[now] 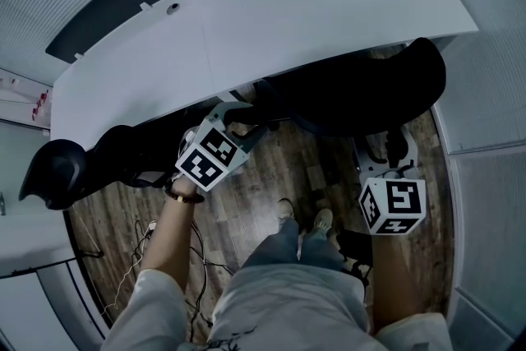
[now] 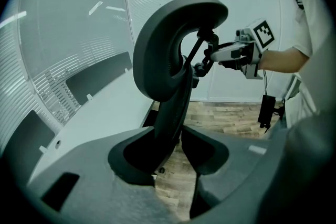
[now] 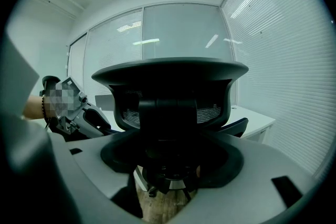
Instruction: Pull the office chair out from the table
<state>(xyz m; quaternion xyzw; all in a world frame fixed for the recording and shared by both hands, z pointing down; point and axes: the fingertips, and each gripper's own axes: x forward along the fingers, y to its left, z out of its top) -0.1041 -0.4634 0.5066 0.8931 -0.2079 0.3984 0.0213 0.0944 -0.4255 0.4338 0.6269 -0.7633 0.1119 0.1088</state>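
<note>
— How far along am I?

— Barely started, by my reading. Take the white table (image 1: 312, 4) as your mark. The office chair (image 1: 362, 86) sits tucked against the table's near edge, its seat apparently under the top. None of the pull shows as done.

— And my hold?

— Half set. Your left gripper (image 1: 251, 115), just off the table's near edge, has its jaws closed on the side frame (image 2: 170, 123) of the chair's back. That black upright fills the gap between them. Your right gripper (image 1: 385, 145), farther from the table and behind the chair, has its jaws wide apart. The back's central spine (image 3: 170, 113) lies between them, but neither jaw presses on it.

— So what's left?

— Nearly all of it, I'd say. Close the right jaws on that spine, or commit to the left hold alone. Then draw the whole chair away from the table across the wood floor (image 1: 271, 177) until the seat clears the edge. Mind your shoes (image 1: 322, 219), which are just behind the chair on the side away from the table.
</note>
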